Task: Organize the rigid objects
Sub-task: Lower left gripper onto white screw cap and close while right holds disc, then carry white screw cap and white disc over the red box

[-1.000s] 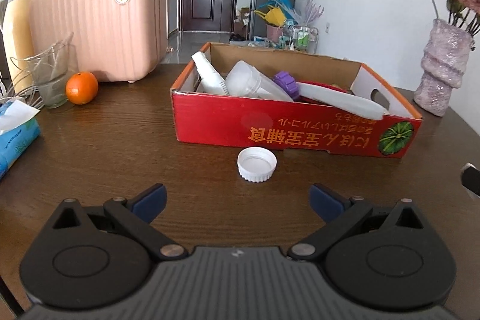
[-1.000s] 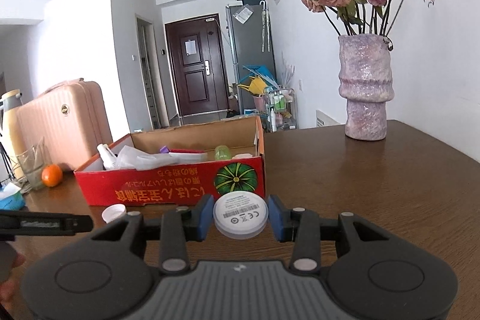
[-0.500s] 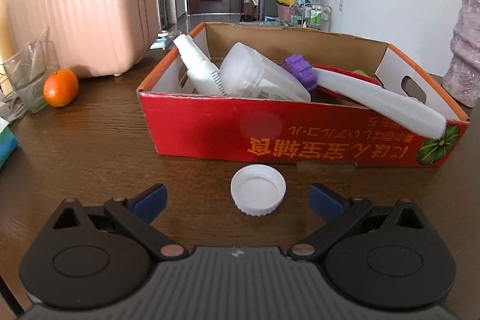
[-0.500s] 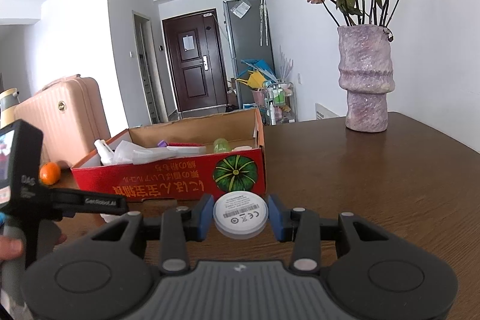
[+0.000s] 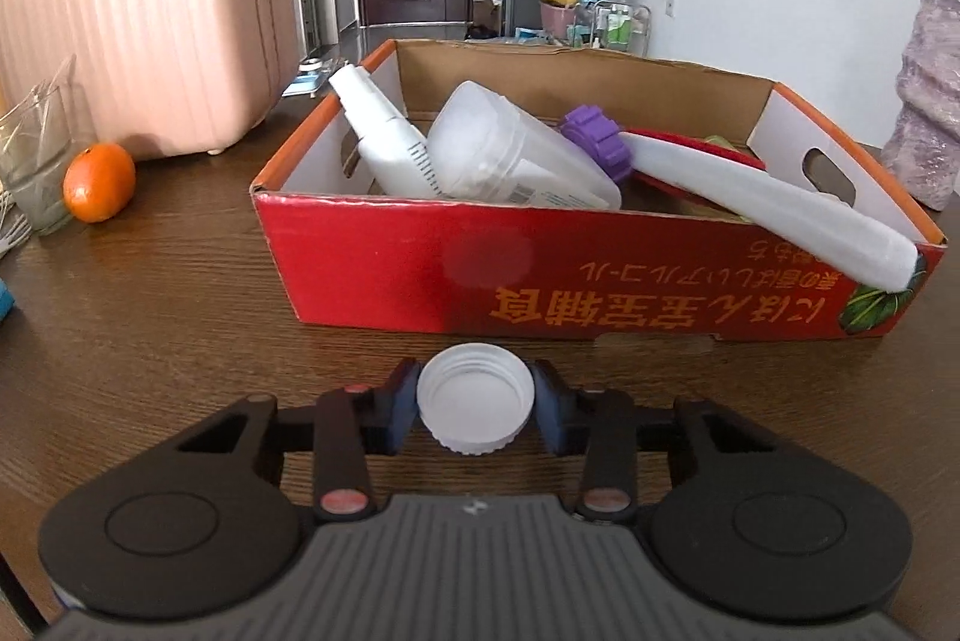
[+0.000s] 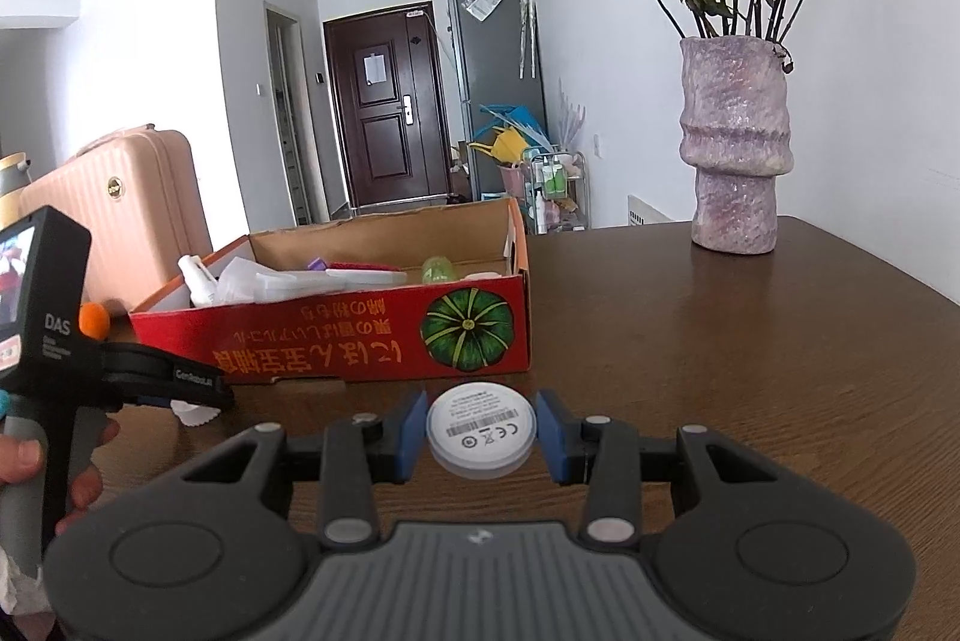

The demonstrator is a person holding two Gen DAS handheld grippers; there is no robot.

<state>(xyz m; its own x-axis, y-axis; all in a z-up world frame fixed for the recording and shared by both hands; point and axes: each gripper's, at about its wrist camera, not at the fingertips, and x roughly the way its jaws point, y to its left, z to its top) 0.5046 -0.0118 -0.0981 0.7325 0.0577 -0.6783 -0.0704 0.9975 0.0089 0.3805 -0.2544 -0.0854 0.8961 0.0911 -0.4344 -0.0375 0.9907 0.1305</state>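
Observation:
A white screw cap point(image 5: 476, 404) lies open side up on the brown table, just in front of the red cardboard box point(image 5: 540, 275). My left gripper point(image 5: 476, 408) is closing on it, with both blue pads touching its sides. The box holds a white spray bottle point(image 5: 384, 143), a clear plastic tub point(image 5: 510, 155), a purple knob point(image 5: 597, 140) and a long white handle point(image 5: 768, 215). My right gripper point(image 6: 480, 434) is shut on a white round disc point(image 6: 480, 425) with a printed label, held in front of the box point(image 6: 336, 341). A person's hand point(image 6: 18, 461) holds the left tool.
A pink suitcase point(image 5: 138, 23), an orange point(image 5: 99, 182) and a glass point(image 5: 36, 161) stand at the left of the table. A purple vase point(image 6: 735, 149) of dried roses sits at the back right. Bare wood point(image 6: 720, 371) lies between vase and box.
My left gripper moved forward up to the white cap, and its wide-open jaws came together on the cap. The right gripper kept still with the disc in it.

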